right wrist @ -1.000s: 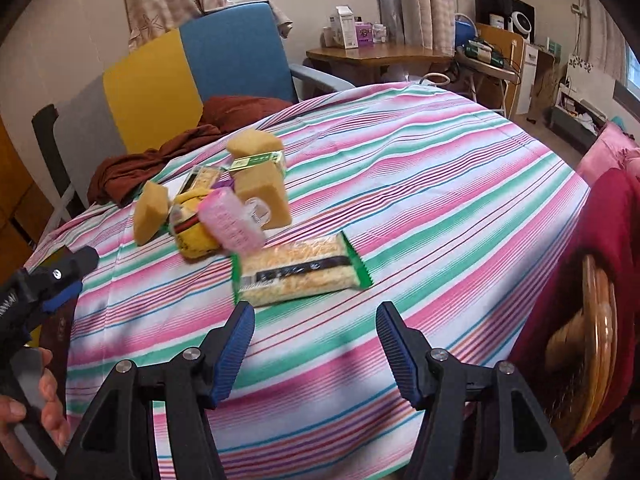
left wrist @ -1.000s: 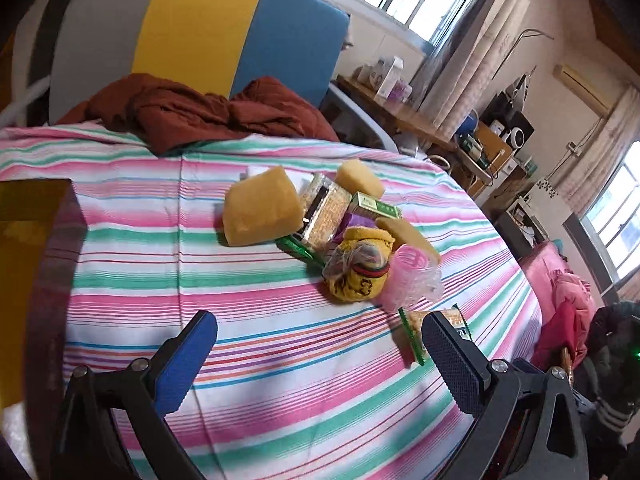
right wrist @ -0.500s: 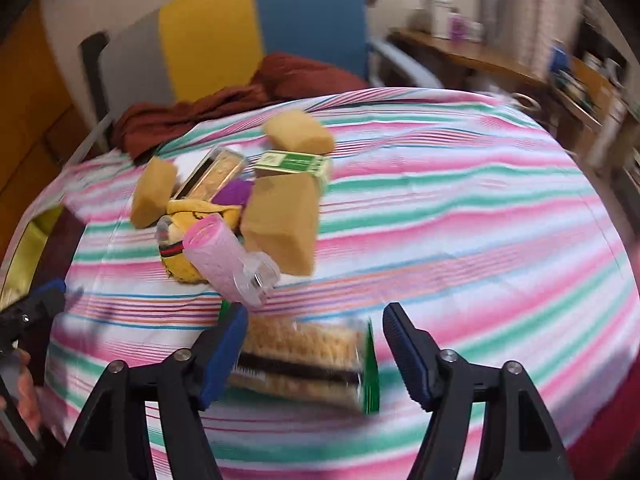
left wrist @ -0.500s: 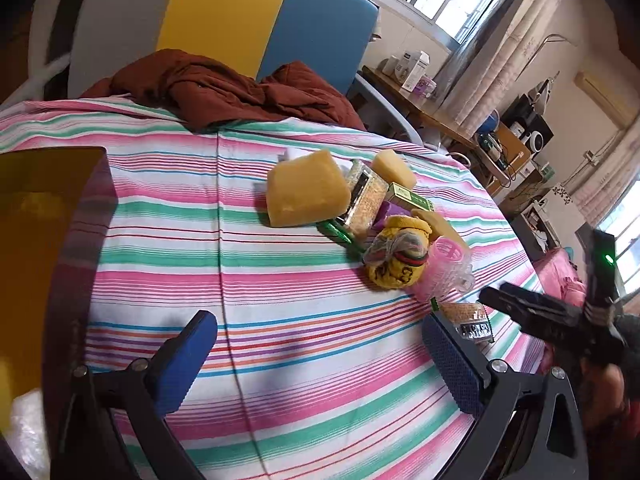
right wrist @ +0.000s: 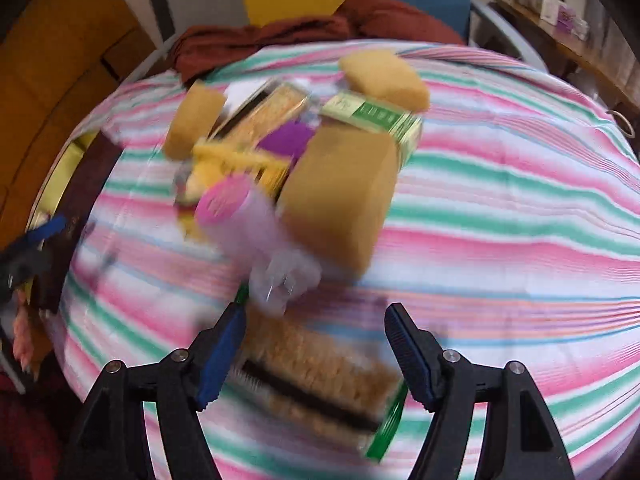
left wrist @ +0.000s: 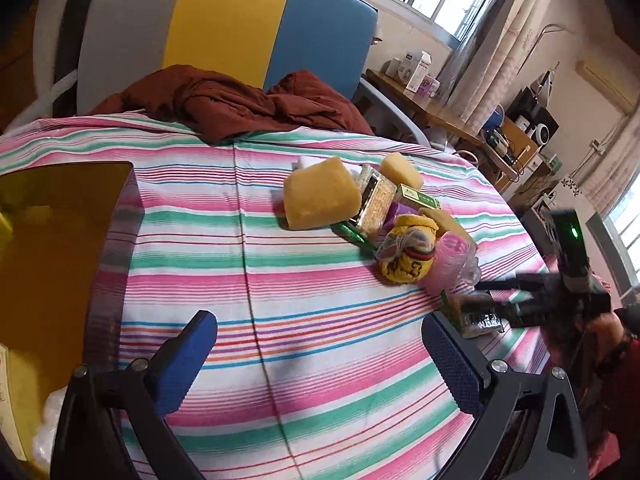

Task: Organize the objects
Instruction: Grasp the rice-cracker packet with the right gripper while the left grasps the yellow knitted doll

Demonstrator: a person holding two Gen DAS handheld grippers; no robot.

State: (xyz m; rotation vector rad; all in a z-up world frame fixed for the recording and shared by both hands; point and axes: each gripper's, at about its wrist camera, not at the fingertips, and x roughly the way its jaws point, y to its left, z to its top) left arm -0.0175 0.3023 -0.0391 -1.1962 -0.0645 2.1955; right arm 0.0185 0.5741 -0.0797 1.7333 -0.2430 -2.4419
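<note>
Striped cloth in pink, green and white covers the table [left wrist: 280, 320] across my left wrist view, and my left gripper [left wrist: 320, 360] sits at the bottom of the frame with its blue pads wide apart and only bare cloth between them. Right of centre I see the pile to be sorted: a large yellow sponge [left wrist: 320, 198], a clear box of noodles [left wrist: 376, 200] just beside it, a smaller sponge [left wrist: 401, 170] behind, a green carton [left wrist: 416, 199], a yellow pouch [left wrist: 406, 258] and a pink roller in clear wrap [left wrist: 452, 262] touching it. At the right edge my right gripper [left wrist: 486, 300] reaches in over a flat noodle packet [left wrist: 478, 320]. A brown cloth [left wrist: 240, 104] lies on the chair [left wrist: 228, 28] at the top, and a yellow bin [left wrist: 48, 260] fills the left edge. My right wrist view is blurred. Here my right gripper [right wrist: 316, 356] stands at the bottom centre, jaws partly open, and the noodle packet [right wrist: 316, 376] lies between its pads; I cannot tell whether the left pad touches it, and the right pad stands clear. Above the packet, in the middle of the frame, sit the pink roller [right wrist: 244, 212], a big sponge [right wrist: 340, 196], the green carton [right wrist: 372, 116] and two more sponges at upper left [right wrist: 194, 120] and upper centre [right wrist: 384, 78].
</note>
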